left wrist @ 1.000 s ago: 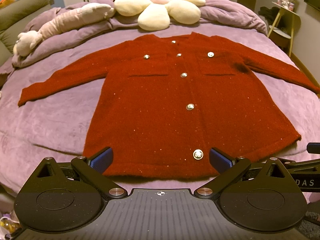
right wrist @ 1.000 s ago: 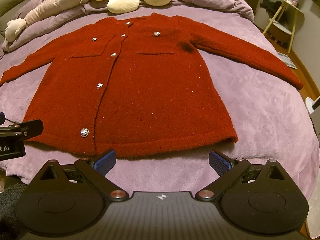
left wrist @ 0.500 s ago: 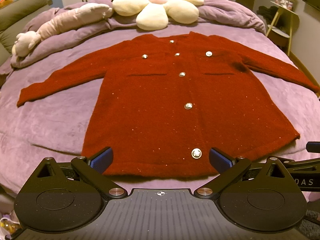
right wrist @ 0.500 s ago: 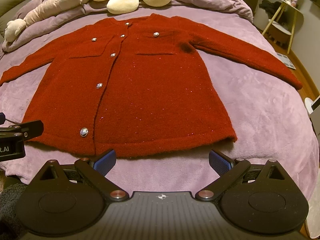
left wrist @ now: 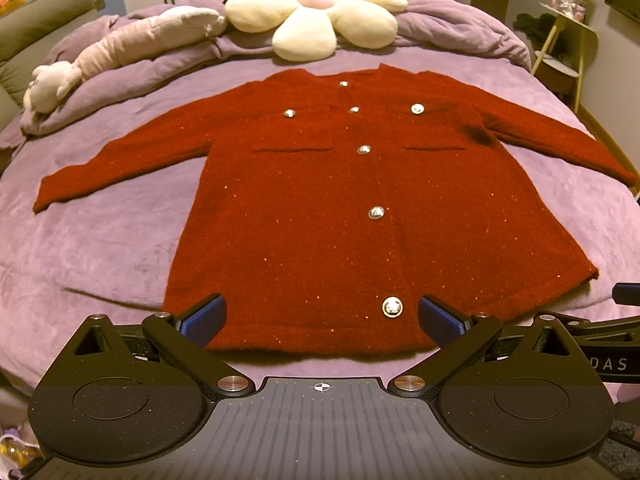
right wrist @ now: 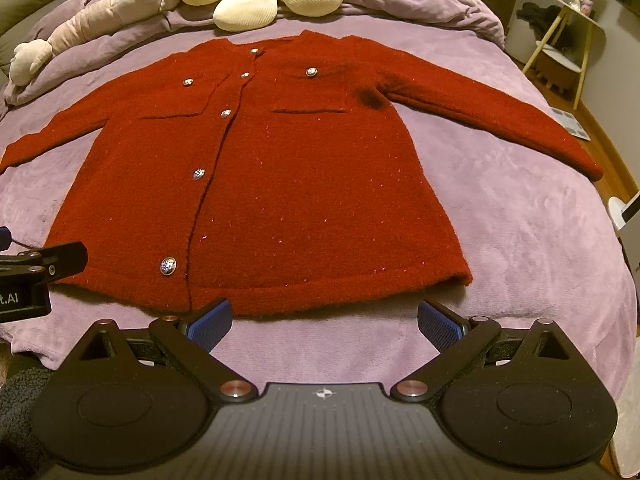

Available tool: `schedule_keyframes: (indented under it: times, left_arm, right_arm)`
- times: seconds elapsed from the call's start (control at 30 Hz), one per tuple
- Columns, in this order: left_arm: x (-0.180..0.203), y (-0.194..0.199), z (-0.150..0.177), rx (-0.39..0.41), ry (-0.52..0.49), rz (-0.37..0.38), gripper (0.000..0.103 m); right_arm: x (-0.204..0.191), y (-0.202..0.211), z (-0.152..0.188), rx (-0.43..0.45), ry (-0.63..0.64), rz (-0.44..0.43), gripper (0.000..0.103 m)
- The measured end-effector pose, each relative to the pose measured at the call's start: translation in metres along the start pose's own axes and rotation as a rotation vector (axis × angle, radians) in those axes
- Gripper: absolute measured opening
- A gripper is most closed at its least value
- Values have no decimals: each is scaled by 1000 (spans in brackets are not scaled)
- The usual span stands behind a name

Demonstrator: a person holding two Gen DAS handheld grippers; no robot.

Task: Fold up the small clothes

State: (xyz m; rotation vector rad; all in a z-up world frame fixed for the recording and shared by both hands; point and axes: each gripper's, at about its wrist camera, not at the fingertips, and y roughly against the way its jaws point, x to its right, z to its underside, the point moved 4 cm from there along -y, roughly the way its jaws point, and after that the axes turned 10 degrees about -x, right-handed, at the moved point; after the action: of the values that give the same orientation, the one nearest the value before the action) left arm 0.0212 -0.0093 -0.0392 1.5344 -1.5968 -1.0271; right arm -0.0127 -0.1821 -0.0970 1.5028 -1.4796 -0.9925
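Note:
A small red cardigan (left wrist: 320, 208) (right wrist: 280, 176) with silver buttons lies flat, front up, on a purple bed, both sleeves spread out sideways. My left gripper (left wrist: 322, 316) hovers open just before the hem, near the bottom button (left wrist: 392, 306). My right gripper (right wrist: 324, 320) is open too, a little short of the hem's right half, nothing between its blue pads (right wrist: 210, 322). The left gripper's body (right wrist: 28, 280) shows at the left edge of the right wrist view.
The purple blanket (left wrist: 100, 248) covers the bed. A flower-shaped cushion (left wrist: 316, 4) and a long plush toy (left wrist: 132, 52) lie at the head. A small side table (left wrist: 568, 44) stands at the right, past the bed's edge (right wrist: 616, 216).
Both views have drifted slightly; the cardigan sits a touch further left and higher in frame. The cardigan itself has not moved, and both grippers stay open.

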Motion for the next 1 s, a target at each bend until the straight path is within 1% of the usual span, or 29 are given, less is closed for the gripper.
schedule_keyframes:
  times: [1.0]
  left_arm:
    - [3, 8, -3, 9, -14, 3, 103]
  right_arm:
    - [3, 4, 4, 18, -11, -13, 99]
